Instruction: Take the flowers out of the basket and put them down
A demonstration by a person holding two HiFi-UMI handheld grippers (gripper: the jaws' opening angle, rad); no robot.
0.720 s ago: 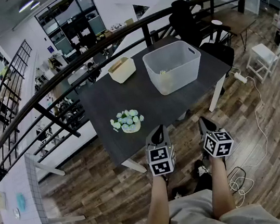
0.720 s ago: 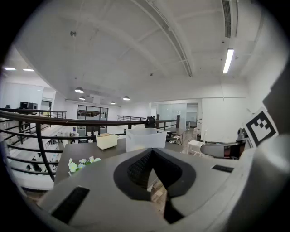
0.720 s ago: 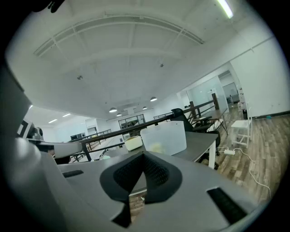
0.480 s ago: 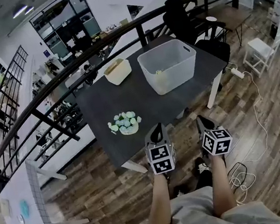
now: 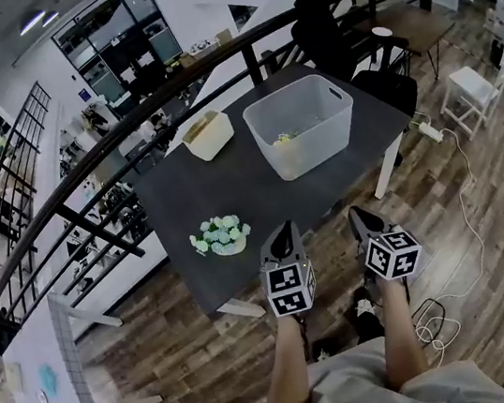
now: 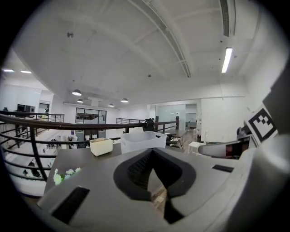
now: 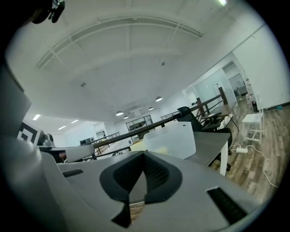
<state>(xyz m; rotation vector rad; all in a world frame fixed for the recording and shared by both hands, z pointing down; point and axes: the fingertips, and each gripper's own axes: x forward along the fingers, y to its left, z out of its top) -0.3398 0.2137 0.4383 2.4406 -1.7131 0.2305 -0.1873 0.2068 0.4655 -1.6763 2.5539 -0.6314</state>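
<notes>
A bunch of pale green and white flowers [image 5: 218, 236] [image 6: 63, 174] lies on the dark table [image 5: 230, 185] near its front left. The white translucent basket [image 5: 314, 143] [image 6: 141, 140] [image 7: 174, 139] stands at the back right, with something yellowish-green [image 5: 287, 135] inside. My left gripper [image 5: 284, 230] [image 6: 153, 152] and right gripper [image 5: 359, 215] [image 7: 144, 154] hang side by side just short of the table's front edge, above my legs. Both are shut with nothing between the jaws.
A beige box [image 5: 206, 135] [image 6: 101, 146] sits at the table's back left. A black railing [image 5: 94, 221] runs behind and left of the table. A black chair [image 5: 325, 32], a white stool [image 5: 471, 90] and floor cables [image 5: 465, 200] are on the right.
The head view has shifted a little, so the table and flowers sit slightly further left in it. Both grippers stay where they were, still shut.
</notes>
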